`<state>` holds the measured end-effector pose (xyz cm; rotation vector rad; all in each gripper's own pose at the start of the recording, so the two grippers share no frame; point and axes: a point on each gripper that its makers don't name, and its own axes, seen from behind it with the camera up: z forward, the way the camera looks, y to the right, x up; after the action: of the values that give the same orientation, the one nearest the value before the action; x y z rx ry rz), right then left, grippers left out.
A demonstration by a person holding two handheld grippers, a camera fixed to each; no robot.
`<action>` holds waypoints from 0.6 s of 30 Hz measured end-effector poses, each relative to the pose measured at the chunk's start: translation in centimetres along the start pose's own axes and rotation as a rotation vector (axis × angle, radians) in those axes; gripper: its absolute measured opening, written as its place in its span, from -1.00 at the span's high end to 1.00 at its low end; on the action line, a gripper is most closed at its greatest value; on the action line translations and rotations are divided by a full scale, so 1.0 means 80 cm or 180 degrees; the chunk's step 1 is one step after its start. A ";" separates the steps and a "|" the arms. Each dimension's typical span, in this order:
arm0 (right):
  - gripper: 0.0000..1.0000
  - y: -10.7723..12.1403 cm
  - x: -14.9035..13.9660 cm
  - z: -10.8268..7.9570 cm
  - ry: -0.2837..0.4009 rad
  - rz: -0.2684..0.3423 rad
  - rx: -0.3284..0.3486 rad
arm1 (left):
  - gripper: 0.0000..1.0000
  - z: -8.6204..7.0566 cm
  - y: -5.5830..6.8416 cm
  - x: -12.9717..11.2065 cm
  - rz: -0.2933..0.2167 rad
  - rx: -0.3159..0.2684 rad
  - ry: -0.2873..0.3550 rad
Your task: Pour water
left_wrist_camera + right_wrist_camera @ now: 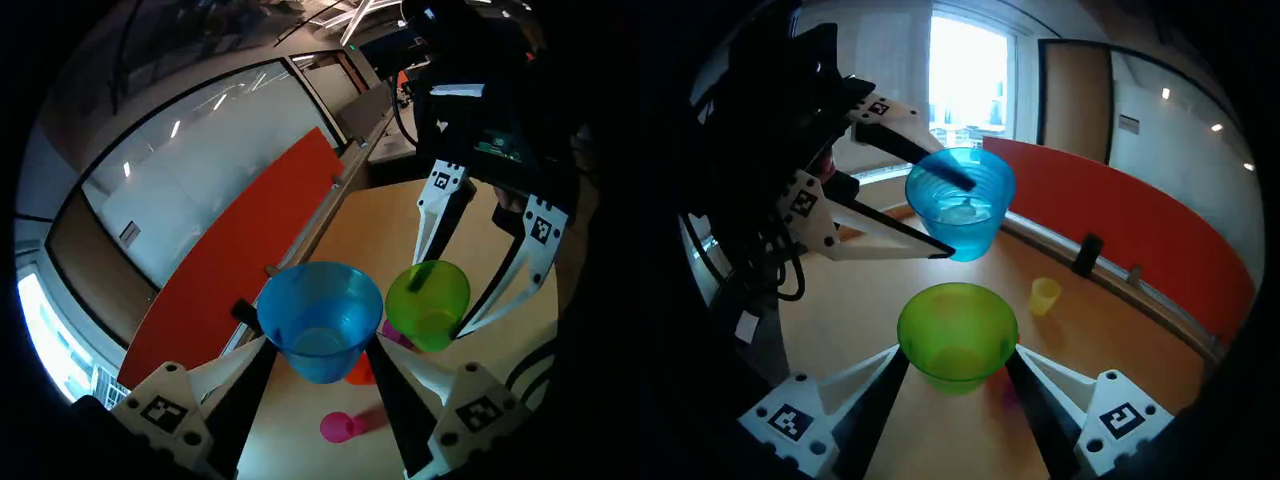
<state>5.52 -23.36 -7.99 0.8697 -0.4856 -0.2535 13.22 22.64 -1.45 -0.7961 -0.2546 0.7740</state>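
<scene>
In the left gripper view we see the left tongs [320,340] closed narrowly around a blue cup [320,316], with one finger pressing on each side of its wall. In the right gripper view, something clear and shiny lies on the bottom of this cup and looks like a little water. The right tongs [958,352] hold a green cup [958,336] in the same way, between both fingers, with its mouth open toward the camera. We cannot tell if there is any liquid in it. From the right tongs, the blue cup is ahead and higher, near the green one but not touching it. Both cups are held above the wooden worktop [1088,360]. Below the left tongs a small pink cup [339,426] lies on the worktop. Ahead of the right tongs and a little to the right stands a small yellow cup [1044,296], and behind it runs a red panel [1136,216].
</scene>
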 end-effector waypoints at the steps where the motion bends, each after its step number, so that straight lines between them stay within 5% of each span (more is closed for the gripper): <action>1: -0.75 0.000 0.000 0.000 0.0002 0.0001 -0.0002 | -0.56 0.000 0.000 0.001 0.0013 0.0000 0.0003; 18: -0.75 0.003 0.001 0.001 0.0019 -0.0010 0.0007 | -0.56 -0.003 -0.004 0.006 0.0323 0.0064 -0.0002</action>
<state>5.55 -23.28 -7.77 0.8731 -0.4791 -0.2533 13.85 22.72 -1.40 -0.7943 -0.2077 0.8711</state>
